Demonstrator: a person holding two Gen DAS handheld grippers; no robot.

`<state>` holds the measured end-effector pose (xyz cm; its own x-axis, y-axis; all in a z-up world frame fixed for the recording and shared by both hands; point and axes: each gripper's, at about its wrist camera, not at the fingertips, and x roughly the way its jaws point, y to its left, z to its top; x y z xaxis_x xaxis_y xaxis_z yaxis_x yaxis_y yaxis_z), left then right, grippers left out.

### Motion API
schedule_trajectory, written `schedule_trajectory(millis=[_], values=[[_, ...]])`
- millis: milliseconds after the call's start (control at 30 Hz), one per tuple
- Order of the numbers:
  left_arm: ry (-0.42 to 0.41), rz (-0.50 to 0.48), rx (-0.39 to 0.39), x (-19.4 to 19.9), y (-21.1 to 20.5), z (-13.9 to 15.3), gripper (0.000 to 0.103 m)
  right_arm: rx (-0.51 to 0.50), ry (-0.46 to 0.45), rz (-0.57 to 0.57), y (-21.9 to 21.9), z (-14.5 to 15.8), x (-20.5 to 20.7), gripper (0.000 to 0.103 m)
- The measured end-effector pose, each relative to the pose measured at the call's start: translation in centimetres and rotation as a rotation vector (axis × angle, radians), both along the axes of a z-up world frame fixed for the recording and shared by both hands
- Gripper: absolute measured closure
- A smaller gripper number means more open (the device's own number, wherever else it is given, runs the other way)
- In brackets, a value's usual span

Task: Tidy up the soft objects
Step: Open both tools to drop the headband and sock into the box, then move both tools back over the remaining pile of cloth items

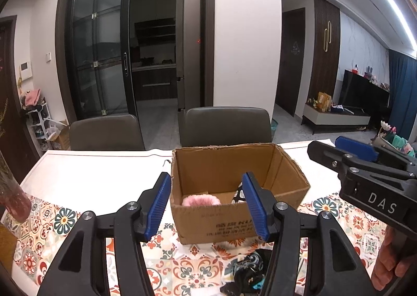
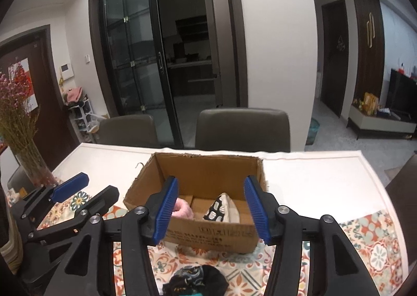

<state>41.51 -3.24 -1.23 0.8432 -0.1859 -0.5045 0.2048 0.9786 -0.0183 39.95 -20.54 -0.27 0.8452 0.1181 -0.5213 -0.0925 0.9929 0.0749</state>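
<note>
1. I see the cardboard box (image 2: pixel 208 238): matt brown paperboard with ragged torn rims.
2. Inside the box, a fluffy pink item (image 2: pixel 183 211) and a printed cloth item (image 2: pixel 221 208).
3. In front of the box, dark crumpled fabric (image 2: pixel 195 280) on the worktop's (image 2: pixel 312 178) smooth patterned cover.
4. My right claw (image 2: pixel 210 208): ribbed blue pads, matt black plastic, shiny metal screws.

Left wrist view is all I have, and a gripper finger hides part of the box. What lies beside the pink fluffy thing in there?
Observer: A cloth item, black-and-white pattern over cream, propped up in the box just right of the pink fluffy thing.
Operator: Is the right gripper carrying anything?
Observer: No. The right gripper is open, with nothing between its pads.
Operator: What is in the vase at my left edge?
Observer: The vase holds dried stems with pink blossoms.
</note>
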Motion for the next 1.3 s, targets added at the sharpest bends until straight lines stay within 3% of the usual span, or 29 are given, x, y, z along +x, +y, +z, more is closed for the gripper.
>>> schedule_trajectory(millis=[233, 533, 633, 1300], values=[[-0.017, -0.023, 0.014, -2.5, 0.1, -0.1, 0.045, -0.025, -0.026, -0.041, -0.1, 0.7, -3.2, 0.042], [-0.036, -0.05, 0.031, -5.7, -0.1, -0.3, 0.04, -0.033, -0.017, -0.112, -1.3, 0.3, -6.7, 0.042], [-0.04, -0.064, 0.037, -6.3, -0.1, -0.3, 0.039, -0.028, -0.01, -0.144, -1.6, 0.0, -7.8, 0.035], [-0.007, -0.15, 0.112, -10.9, -1.1, -4.4, 0.033, 0.053, 0.081, -0.314, -3.5, -4.5, -14.1, 0.034]])
